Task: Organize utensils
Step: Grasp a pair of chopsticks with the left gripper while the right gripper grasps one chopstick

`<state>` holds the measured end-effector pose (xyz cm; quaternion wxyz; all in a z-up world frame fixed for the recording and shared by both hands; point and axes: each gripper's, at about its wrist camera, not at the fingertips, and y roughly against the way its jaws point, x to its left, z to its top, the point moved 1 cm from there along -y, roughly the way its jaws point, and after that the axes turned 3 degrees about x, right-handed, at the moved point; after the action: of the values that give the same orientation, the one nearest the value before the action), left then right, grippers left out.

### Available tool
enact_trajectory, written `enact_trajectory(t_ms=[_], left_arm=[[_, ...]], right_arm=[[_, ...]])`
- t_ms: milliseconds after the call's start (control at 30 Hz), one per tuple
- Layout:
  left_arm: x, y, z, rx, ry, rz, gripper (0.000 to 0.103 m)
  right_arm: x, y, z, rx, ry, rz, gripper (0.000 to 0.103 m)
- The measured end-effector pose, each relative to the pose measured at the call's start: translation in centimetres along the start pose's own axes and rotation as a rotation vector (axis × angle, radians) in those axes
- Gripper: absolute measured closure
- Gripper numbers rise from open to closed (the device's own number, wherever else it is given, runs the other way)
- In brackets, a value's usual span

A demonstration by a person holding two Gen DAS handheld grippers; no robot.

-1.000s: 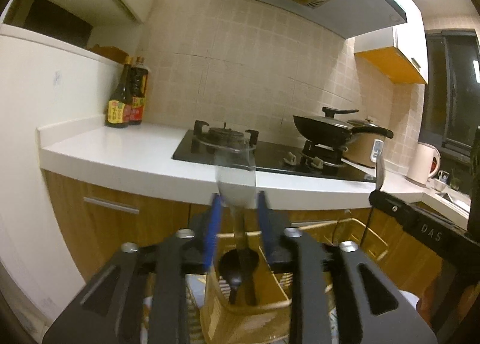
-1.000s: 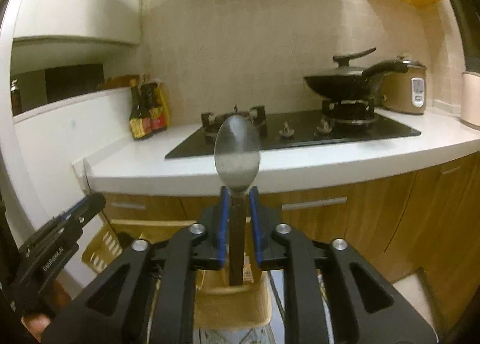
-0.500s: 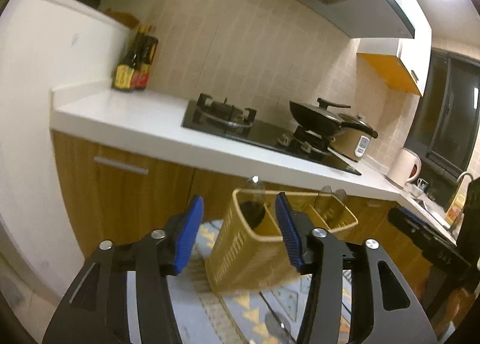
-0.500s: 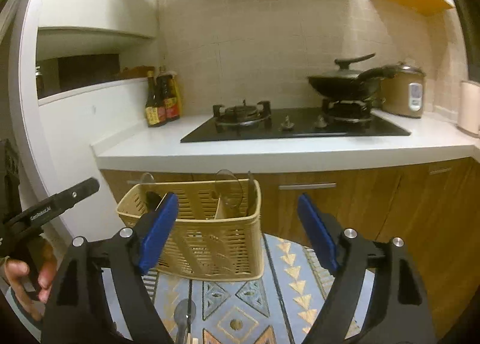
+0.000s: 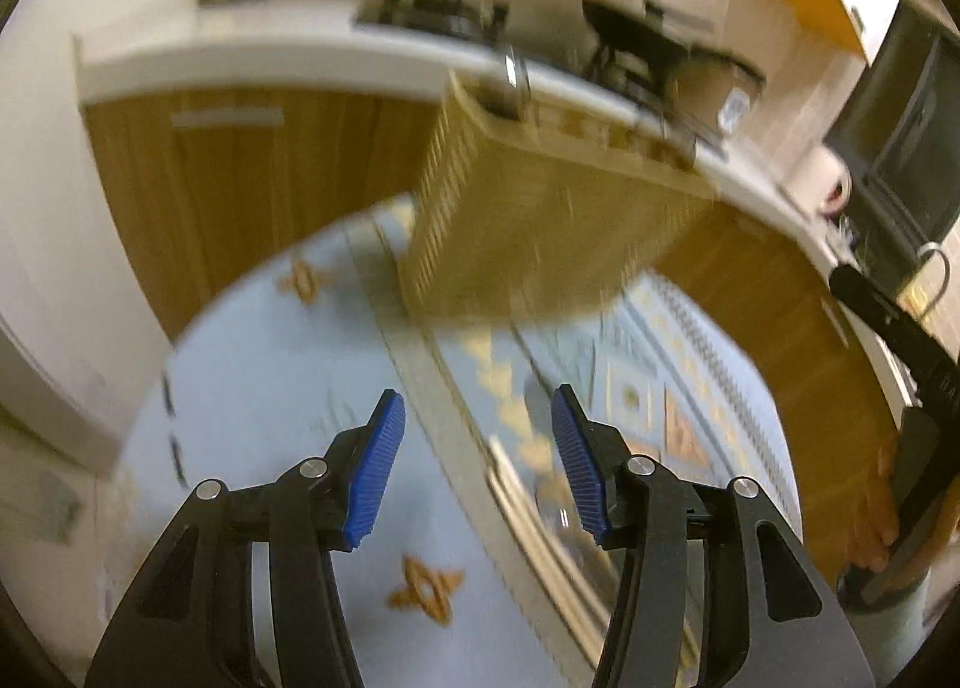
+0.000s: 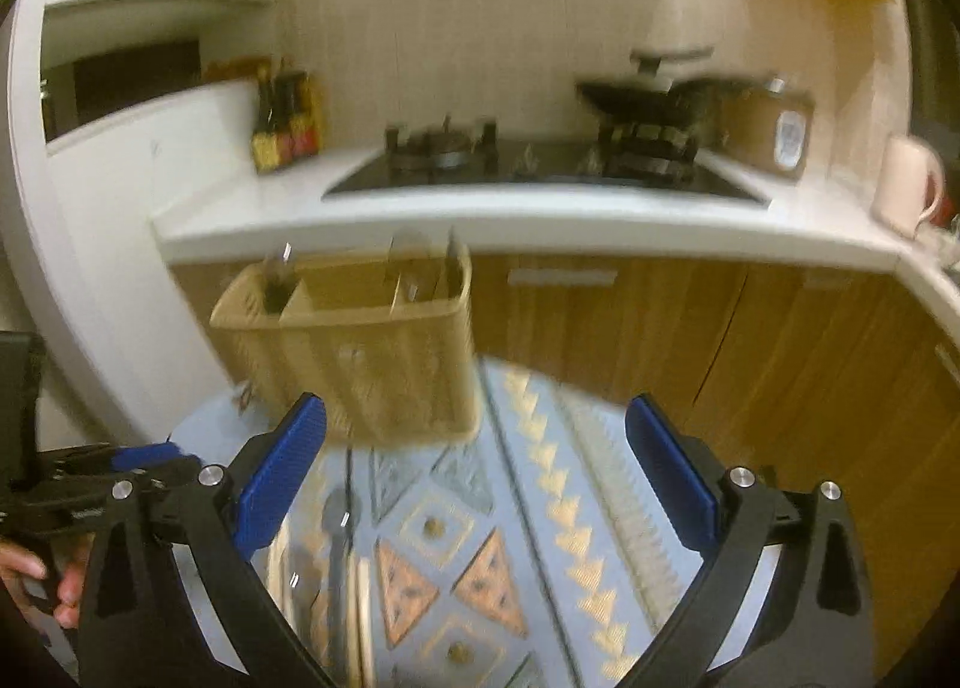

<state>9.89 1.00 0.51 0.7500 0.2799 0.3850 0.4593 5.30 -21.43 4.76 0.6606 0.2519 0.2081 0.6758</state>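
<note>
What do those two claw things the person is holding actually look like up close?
Both look alike. The left gripper is a black frame with cut-out windows and silver screws at its joints, ending in two fingers faced with ribbed blue pads. The right gripper has the same black frame, screws and blue pads. The left one, seen from the right camera, carries small white lettering, too blurred to read. No cables or sleeves show.

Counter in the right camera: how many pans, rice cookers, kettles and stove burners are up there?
Pan: 1
Rice cooker: 1
White kettle: 1
Burners: 2, one of them under the pan
Total: 5
</note>
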Motion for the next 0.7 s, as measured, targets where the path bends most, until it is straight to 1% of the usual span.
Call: enact_trajectory(t_ms=[33,67,100,133,167,200,233,333,433,467,500,633,700], left_arm=[[0.0,-0.4,-0.3,0.028,-0.004,-0.003,0.055],[-0.2,-1.0,-1.0,0.064,-0.013,-0.009,0.055],[-0.3,-1.3,-1.4,0.085,-0.02,-0.009,0.055],[-0.5,-1.6,-1.9,0.106,-0.028,-0.003,0.055],[-0.7,-2.1,-2.5,0.132,-0.042,0.011,0.055],[-1.0,-2.4,-3.0,0.148,-0.052,0.017,0.055],[-1.3,-2.7,-3.5,0.163,-0.062,0.018,0.055],[-2.2,-3.7,-4.8,0.206,-0.089,0.033,0.055],[-2.9,-4.5,-5.9,0.215,-0.102,0.075,0.055],[-3.1,-4.7,-6.3,0.216,-0.104,0.097,0.061],[-3.3,-5.1,-6.6,0.224,-0.102,0.109,0.063],[-4.1,-5.2,-6.9,0.205,-0.129,0.177,0.064],[-4.3,-5.2,-7.0,0.202,-0.119,0.19,0.063]], right_arm=[[0.0,-0.4,-0.4,0.043,0.002,0.001,0.01],[0.1,-0.8,-0.7,0.081,0.006,0.003,0.015],[0.2,-1.4,-1.1,0.129,0.013,0.005,0.02],[0.3,-1.8,-1.4,0.162,0.017,0.007,0.023],[0.3,-2.6,-2.1,0.226,0.021,0.018,0.03],[0.4,-3.1,-2.6,0.26,0.021,0.028,0.036],[0.5,-3.9,-3.4,0.319,0.021,0.045,0.037],[0.4,-5.3,-5.3,0.422,0.006,0.081,0.038],[0.7,-5.8,-6.4,0.457,0.022,0.074,0.04],[0.8,-5.8,-6.6,0.459,0.027,0.071,0.04],[0.8,-5.8,-6.8,0.46,0.027,0.072,0.04],[0.7,-5.6,-6.9,0.455,0.032,0.069,0.04],[0.6,-5.5,-6.8,0.455,0.031,0.068,0.04]])
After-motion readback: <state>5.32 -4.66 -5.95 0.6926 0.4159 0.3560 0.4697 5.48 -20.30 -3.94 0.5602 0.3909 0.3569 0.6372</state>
